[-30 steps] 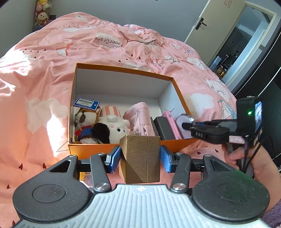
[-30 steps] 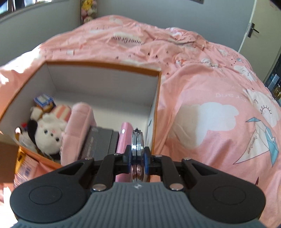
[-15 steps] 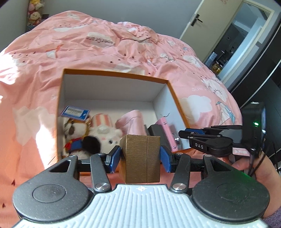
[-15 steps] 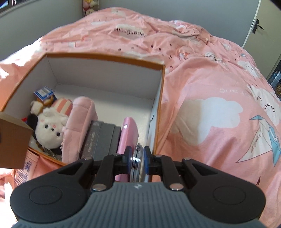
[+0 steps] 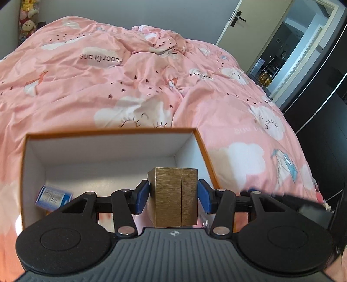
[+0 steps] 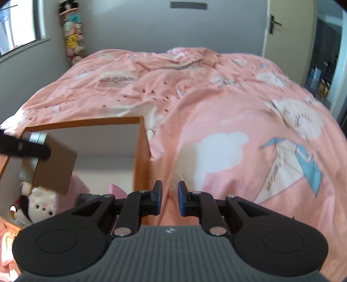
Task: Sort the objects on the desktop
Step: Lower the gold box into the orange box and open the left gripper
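Note:
My left gripper (image 5: 173, 195) is shut on a brown ribbed box (image 5: 171, 188) and holds it above the white inside of the orange storage box (image 5: 108, 131). A blue card (image 5: 53, 195) lies on that box's floor at the left. In the right wrist view the brown box (image 6: 56, 164) hangs over the storage box (image 6: 142, 156), above a white plush toy (image 6: 42, 204) and a pink item (image 6: 116, 191). My right gripper (image 6: 169, 199) stands open by a narrow gap, with nothing between its pads, over the bedspread just right of the storage box's wall.
The storage box rests on a rumpled pink bedspread (image 5: 151, 76) that fills most of both views. A shelf of plush toys (image 6: 72, 36) stands in the far left corner. A door (image 5: 236, 19) and a dark wardrobe (image 5: 325, 130) are at the right.
The left gripper carried the brown box forward, from the storage box's near wall to over its inside. The right gripper let go of the round disc and now stands right of the box wall.

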`<state>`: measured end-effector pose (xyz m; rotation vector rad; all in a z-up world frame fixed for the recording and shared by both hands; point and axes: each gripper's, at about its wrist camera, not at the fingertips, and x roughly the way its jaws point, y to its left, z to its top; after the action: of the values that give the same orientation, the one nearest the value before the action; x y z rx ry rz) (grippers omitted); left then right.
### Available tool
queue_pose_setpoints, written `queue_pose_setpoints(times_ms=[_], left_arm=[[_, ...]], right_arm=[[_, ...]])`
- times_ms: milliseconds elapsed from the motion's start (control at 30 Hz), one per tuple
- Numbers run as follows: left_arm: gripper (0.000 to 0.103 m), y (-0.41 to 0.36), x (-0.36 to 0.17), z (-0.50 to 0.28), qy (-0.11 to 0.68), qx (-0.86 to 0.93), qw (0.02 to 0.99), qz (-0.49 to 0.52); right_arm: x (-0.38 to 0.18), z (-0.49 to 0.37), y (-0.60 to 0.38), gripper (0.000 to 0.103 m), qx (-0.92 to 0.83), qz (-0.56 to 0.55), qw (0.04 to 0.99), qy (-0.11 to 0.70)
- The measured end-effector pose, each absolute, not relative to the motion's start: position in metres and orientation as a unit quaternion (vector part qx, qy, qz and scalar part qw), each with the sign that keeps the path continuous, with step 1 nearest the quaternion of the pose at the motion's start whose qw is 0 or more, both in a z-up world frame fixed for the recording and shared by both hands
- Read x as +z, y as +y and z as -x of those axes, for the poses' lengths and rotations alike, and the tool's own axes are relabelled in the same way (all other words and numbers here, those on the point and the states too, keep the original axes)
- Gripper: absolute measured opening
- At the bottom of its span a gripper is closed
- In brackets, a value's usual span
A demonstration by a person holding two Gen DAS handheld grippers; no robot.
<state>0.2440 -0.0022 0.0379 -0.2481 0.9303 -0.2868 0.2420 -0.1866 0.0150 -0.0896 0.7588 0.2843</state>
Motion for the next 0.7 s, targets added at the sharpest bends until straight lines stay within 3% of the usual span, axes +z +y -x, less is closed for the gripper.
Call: queue_pose_setpoints(times_ms=[700], left_arm=[[0.056, -0.048, -0.044, -0.334, 0.535, -0.116, 0.822, 0.159]], right_arm=[[-0.030, -0.263, -0.188, 0.016, 0.155, -0.015, 0.912, 0.378]])
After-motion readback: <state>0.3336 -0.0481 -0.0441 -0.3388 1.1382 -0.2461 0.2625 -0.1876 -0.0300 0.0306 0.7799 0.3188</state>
